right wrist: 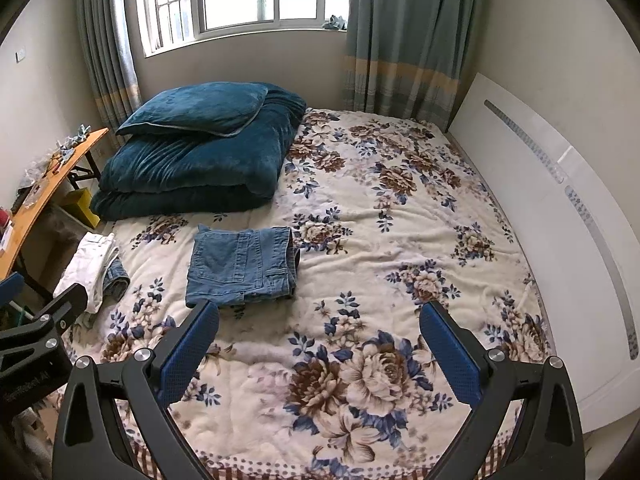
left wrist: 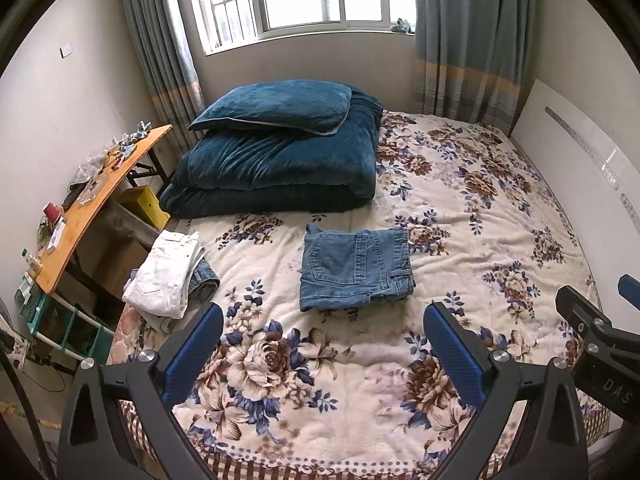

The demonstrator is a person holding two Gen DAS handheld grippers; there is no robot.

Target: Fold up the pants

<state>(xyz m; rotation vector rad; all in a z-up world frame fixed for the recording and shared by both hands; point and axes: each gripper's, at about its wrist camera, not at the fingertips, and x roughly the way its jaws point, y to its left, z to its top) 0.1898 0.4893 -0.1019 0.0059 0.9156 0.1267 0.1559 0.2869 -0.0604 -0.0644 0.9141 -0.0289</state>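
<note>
Blue denim pants [left wrist: 354,266] lie folded into a flat square on the flowered bedspread [left wrist: 460,240], back pocket up. They also show in the right wrist view [right wrist: 242,266]. My left gripper [left wrist: 324,316] is open and empty, held above the bed's near part, short of the pants. My right gripper [right wrist: 320,314] is open and empty, to the right of the pants and nearer than them. Each gripper shows at the edge of the other's view.
A pile of white pants [left wrist: 166,270] over other jeans lies at the bed's left edge. A folded teal quilt [left wrist: 280,168] with a pillow [left wrist: 276,106] sits at the far left. A cluttered wooden table [left wrist: 86,212] stands left; a white headboard [left wrist: 580,168] stands right.
</note>
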